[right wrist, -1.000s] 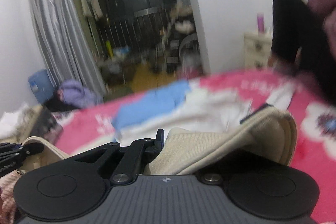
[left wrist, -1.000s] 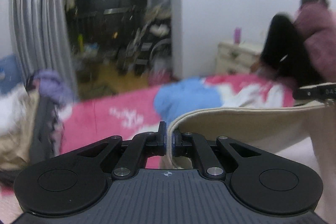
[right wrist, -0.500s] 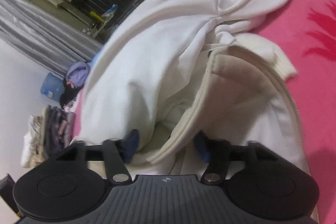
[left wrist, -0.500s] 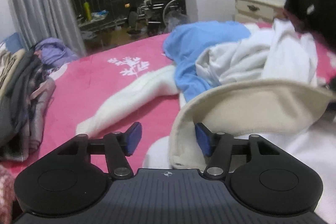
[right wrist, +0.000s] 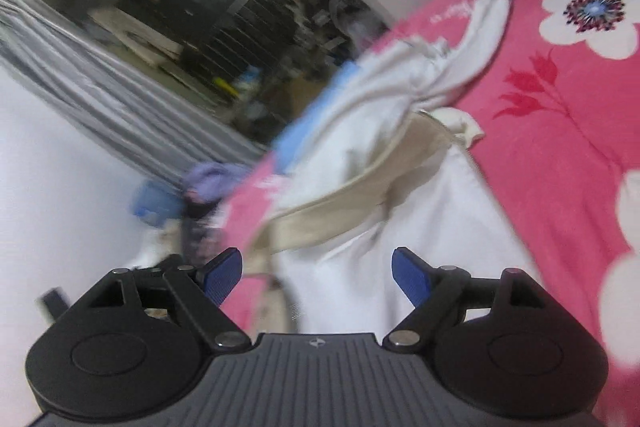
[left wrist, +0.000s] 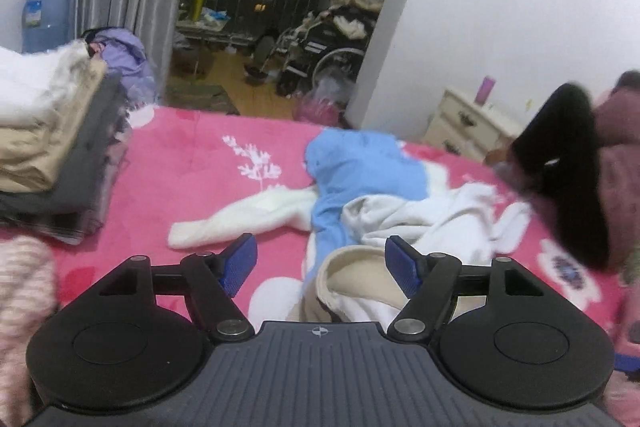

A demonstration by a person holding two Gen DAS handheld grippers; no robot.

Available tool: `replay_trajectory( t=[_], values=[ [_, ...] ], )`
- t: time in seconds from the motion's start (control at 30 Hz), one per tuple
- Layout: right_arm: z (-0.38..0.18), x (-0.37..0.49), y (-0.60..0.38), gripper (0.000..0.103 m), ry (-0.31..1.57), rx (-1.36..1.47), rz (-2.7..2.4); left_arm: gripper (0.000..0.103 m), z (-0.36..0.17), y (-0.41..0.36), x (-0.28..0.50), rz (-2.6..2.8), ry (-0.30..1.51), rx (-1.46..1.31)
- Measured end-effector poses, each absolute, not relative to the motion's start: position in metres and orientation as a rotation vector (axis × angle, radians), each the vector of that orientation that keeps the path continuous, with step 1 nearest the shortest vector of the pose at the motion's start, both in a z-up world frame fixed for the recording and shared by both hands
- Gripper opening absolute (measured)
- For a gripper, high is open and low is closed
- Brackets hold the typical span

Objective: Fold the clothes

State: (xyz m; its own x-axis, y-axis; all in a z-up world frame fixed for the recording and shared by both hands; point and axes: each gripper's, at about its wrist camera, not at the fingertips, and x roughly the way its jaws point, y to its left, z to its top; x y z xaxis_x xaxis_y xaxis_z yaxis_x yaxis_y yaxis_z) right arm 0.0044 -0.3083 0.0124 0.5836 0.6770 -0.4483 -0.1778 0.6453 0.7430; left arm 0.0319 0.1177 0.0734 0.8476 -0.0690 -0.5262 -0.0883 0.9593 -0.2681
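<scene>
The left gripper (left wrist: 320,263) has just been opening its jaws, and they now stand spread with nothing pinched; the cream-lined edge of the white garment (left wrist: 360,283) lies on the bed (left wrist: 180,155) below and between the blue pads without touching them. The right gripper (right wrist: 318,273) has likewise just been spreading and stands wide, empty, over the same white garment (right wrist: 400,219), which lies loose on the pink flowered cover with its cream band curving across it.

As for progress, a stack of folded clothes (left wrist: 52,147) sits at the left side of the bed, so a good share of the work appears finished. What is left is plain enough: the white garment under the grippers looks let go but not neatly squared, a blue garment (left wrist: 360,171) lies crumpled near the middle of the bed, and another white piece with a long sleeve (left wrist: 240,219) sprawls just beside it. A person in a dark red top (left wrist: 616,155) sits at the far right edge. Several items thus seem still to need folding and stacking.
</scene>
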Motion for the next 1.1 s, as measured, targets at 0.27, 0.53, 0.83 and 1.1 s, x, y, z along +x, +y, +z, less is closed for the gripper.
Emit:
replay_trajectory(
  t=[0.27,0.53,0.83,1.1],
  values=[
    [0.068,-0.150,-0.357,0.087,0.713,0.681,0.627,0.078,0.218,0.190,-0.096,0.036,0.320,-0.146],
    [-0.010,-0.191,-0.275,0.086,0.952,0.773,0.764,0.080,0.155,0.225,-0.165,0.083,0.565,-0.077],
    [-0.091,-0.184,-0.155,0.062,1.143,0.458,0.681,0.061,-0.038,0.193,-0.188,0.014,0.891,-0.080],
    [-0.120,-0.188,-0.125,0.064,1.200,0.332,0.717,0.064,-0.084,0.180,-0.178,-0.105,0.883,0.113]
  ],
)
